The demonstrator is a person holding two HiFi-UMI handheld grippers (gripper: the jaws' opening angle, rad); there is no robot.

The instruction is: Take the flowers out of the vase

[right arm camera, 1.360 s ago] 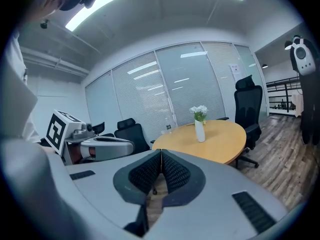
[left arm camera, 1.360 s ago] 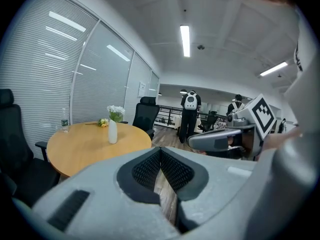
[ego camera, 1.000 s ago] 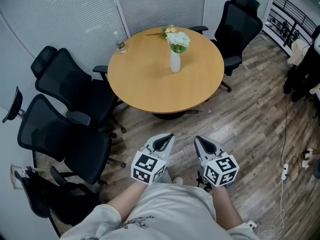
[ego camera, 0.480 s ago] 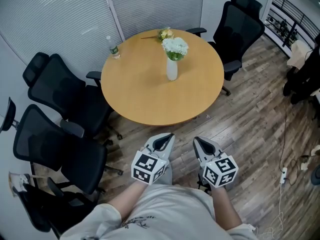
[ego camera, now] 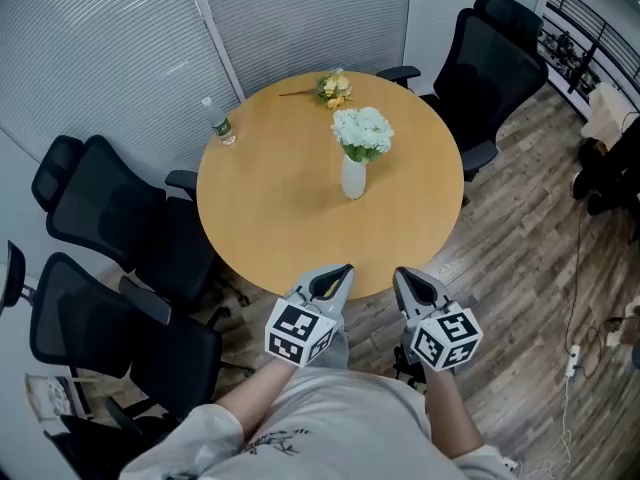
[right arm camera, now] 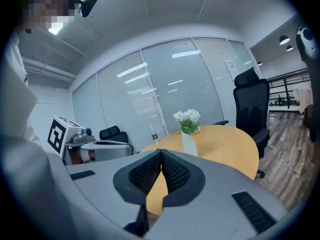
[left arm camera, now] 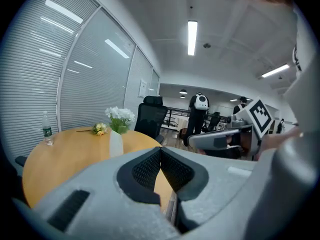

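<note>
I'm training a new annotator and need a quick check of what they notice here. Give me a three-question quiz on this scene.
1. True or false: the flowers are already out of the vase.
2. Where does the bottle stand?
A. at the rim of the table
B. touching the vase
C. on a chair
3. Fill in: the left gripper and the right gripper are both ___ (open or shut), with nothing held.

Key: 1 false, they stand in the vase; 2 A; 3 shut.
</note>
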